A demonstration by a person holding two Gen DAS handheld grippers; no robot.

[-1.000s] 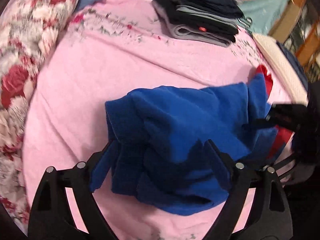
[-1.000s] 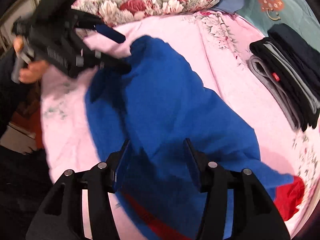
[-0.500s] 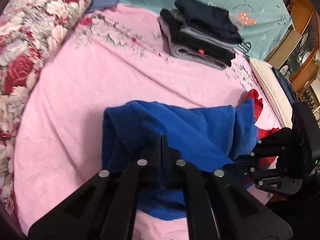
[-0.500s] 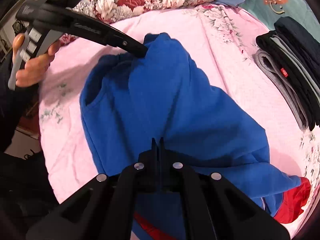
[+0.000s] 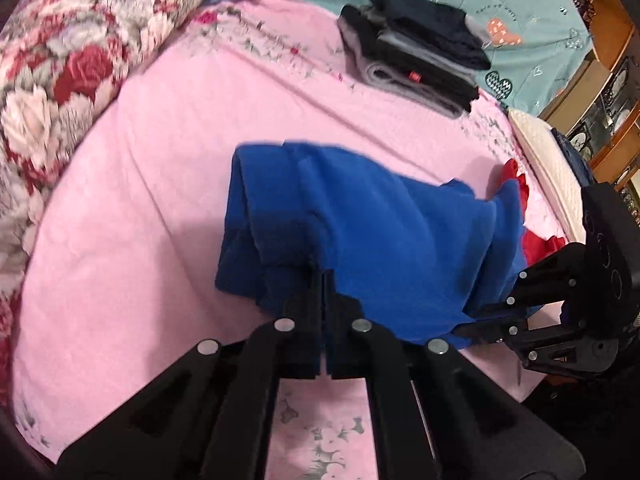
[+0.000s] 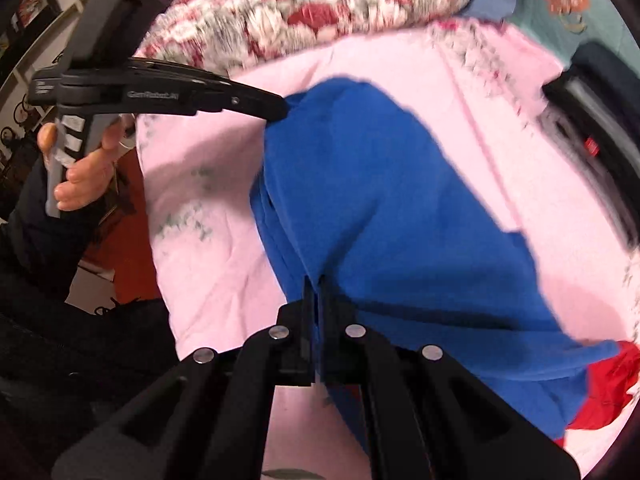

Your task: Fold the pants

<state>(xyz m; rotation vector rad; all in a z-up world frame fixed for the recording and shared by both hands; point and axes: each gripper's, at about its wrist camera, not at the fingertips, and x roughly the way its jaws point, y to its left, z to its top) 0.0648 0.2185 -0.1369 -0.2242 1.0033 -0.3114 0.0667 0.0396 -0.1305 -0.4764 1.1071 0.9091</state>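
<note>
Bare pink sheet (image 5: 132,208) left of pants (image 5: 360,216), folded stack (image 5: 416,56) far side, floral pillow (image 5: 76,68) along left.

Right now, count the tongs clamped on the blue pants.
2. The left tongs pinch the near edge of the blue pants; the right tongs grip the same edge farther along, toward the red cuff end. None seem hidden.

Pale lettering runs along the side of the left gripper (image 6: 276,110) at the far left of the right wrist view; it looks like "GenRobot.AI", blurred. A smaller label further left on it is unreadable.
</note>
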